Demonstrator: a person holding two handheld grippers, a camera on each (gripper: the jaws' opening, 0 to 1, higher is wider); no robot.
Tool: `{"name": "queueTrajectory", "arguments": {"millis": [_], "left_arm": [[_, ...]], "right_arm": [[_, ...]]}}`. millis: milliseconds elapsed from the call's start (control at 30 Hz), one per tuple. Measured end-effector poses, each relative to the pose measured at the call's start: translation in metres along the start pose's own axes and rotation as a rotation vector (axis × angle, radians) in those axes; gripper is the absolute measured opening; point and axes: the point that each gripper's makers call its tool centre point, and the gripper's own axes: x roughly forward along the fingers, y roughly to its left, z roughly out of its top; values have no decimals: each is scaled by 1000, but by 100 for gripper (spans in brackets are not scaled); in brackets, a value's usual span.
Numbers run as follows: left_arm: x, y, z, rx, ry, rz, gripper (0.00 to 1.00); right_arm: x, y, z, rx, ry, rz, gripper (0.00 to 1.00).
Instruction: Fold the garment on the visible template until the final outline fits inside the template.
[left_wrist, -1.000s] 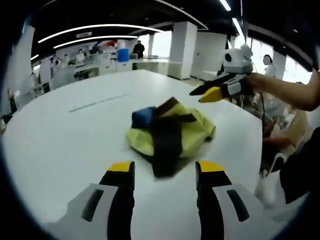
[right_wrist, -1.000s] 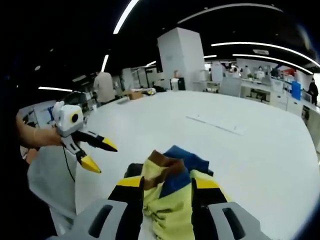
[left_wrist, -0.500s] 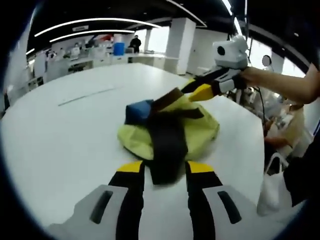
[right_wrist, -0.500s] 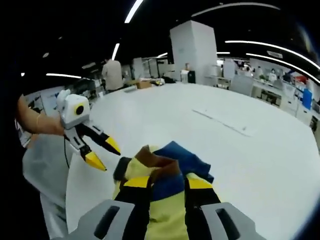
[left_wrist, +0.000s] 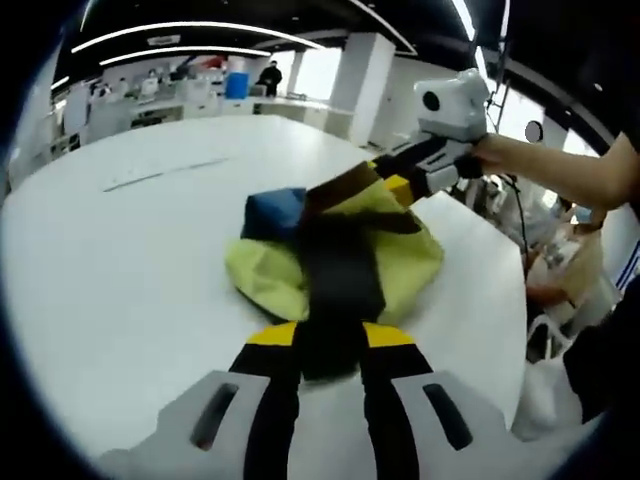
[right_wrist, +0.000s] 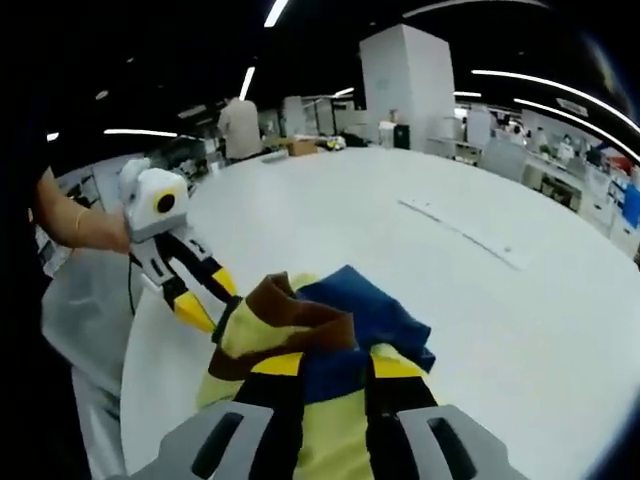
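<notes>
The garment (left_wrist: 335, 262) lies crumpled in a heap on the white table (left_wrist: 130, 260), yellow-green cloth with a blue patch, a brown band and a black strip. In the left gripper view the black strip runs as the heap's long axis from the far side straight toward the camera, its near end lying between the left gripper's (left_wrist: 330, 340) 2 yellow-tipped jaws; they stand close on either side of it, but whether they pinch it cannot be told. In the right gripper view the blue part points away toward the table's far side and the brown band curls up on top. The right gripper (right_wrist: 335, 365) has its 2 jaws set on the yellow and blue cloth, narrowly apart; a firm grip cannot be told.

The table is broad and round-edged, with a thin line (right_wrist: 465, 235) marked on it beyond the garment. Around it is an open hall with white pillars (right_wrist: 410, 75), strip lights, desks and people standing far off.
</notes>
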Motion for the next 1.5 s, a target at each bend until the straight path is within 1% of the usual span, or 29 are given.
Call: {"name": "queueTrajectory", "arguments": {"millis": [33,100,167,200,233,267,300,333,400,533,667,700,733,767,800,933,967,1000,1067,1133,1200,1233,1333,1367,1400,1500], "left_arm": [[2,1,0,-5,4,1,19],[3,1,0,6,3,7,17],[2,1,0,9,1,10,14],[2,0,1,13,-8,11,11],[2,0,2,7,-18,12,4],[1,-1,3,-7,-27,13,0],[0,-1,7,-47,-55,17,0],[-1,-1,11,-39,-73,12,0],[-5,-2,9,-45,-67,17,0],[-10,-4,7,-13,-72,29,0],[-22,-4,14,2,-112,57,0],[-25,-3,18,-12,-129,67,0],[-29,-5,25,-45,-169,61,0],[-33,-6,28,-67,-190,57,0],[-36,-4,32,-70,-204,65,0],[-47,-5,41,-19,-221,90,0],[-50,-5,43,-22,-228,93,0],[-52,-4,48,-29,-252,100,0],[-58,-3,54,-32,-276,113,0],[-65,0,61,-14,-293,137,0],[-73,5,69,9,-317,178,0],[-79,8,76,14,-341,199,0],[-89,15,92,-8,-398,223,0],[-92,17,96,-5,-409,230,0],[-95,20,104,-3,-434,242,0],[-100,24,119,-4,-474,264,0]], "right_arm": [[0,0,0,6,2,2,16],[-1,0,-1,4,6,-7,7],[-2,-1,-2,1,10,-17,1],[-2,0,-2,-1,12,-18,0],[-3,1,-3,-2,15,-18,0],[-4,2,-4,-7,23,-20,0],[-5,4,-6,-8,31,-20,0],[-6,5,-6,-15,33,-26,0],[-10,6,-4,-24,33,-36,0],[-15,10,1,-26,13,-44,0],[-22,12,8,-19,-19,-69,0],[-23,13,9,-14,-27,-74,0],[-25,14,10,-12,-37,-80,0],[-26,15,11,-10,-42,-82,0],[-28,17,13,-8,-49,-86,0],[-34,19,21,-10,-78,-98,0],[-36,19,23,-9,-85,-103,0],[-38,18,26,-7,-97,-112,0],[-44,15,34,6,-128,-136,0],[-52,10,42,27,-166,-161,0],[-59,6,49,46,-200,-180,0],[-65,4,55,55,-225,-191,0],[-78,-4,68,78,-273,-218,0],[-81,-6,72,79,-284,-228,0],[-85,-9,76,76,-294,-241,0],[-91,-16,85,67,-302,-268,0]]}}
